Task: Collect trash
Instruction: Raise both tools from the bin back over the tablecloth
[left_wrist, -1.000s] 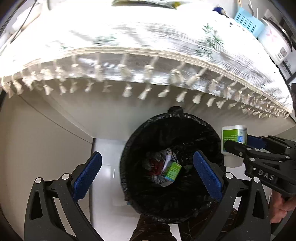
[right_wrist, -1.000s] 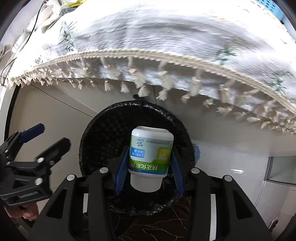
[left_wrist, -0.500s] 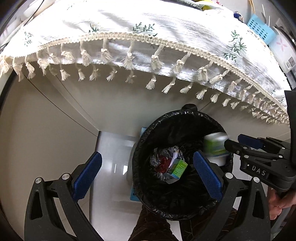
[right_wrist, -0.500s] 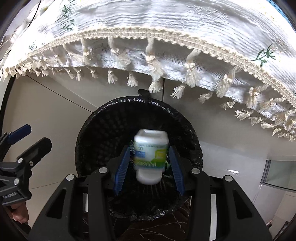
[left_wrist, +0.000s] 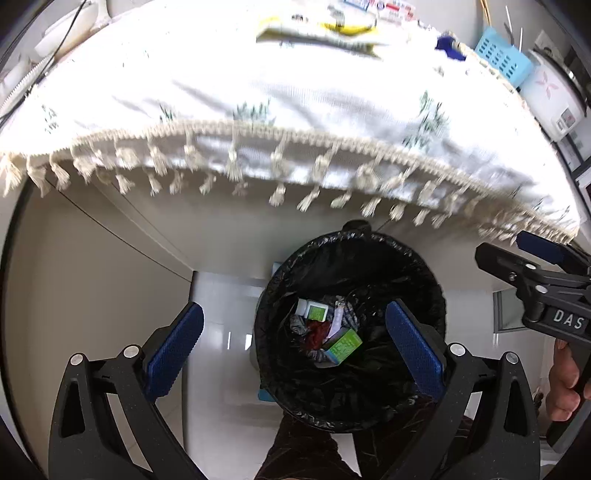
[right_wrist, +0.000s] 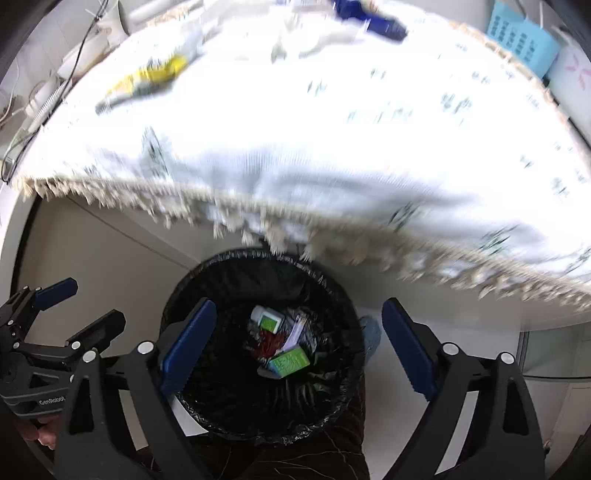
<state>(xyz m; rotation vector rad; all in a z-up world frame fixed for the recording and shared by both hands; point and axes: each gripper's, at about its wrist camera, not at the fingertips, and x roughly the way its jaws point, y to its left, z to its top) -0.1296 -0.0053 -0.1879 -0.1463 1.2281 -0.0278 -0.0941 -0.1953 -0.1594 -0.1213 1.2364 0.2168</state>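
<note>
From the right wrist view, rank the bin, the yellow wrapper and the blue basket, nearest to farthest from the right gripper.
1. Bin: directly below the right gripper.
2. Yellow wrapper: tabletop, upper left.
3. Blue basket: table's far right corner.

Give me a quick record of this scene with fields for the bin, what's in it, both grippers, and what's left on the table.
bin: black-lined trash bin on the floor below the table edge
contents: white bottle with green label, green carton, crumpled wrappers
right gripper: open, nothing between the pads, above the bin; its jaws have just been opening
left gripper: open, nothing in it, above the bin
table: fringed white tablecloth; yellow packet and a dark blue item lie on it
background: blue basket
</note>
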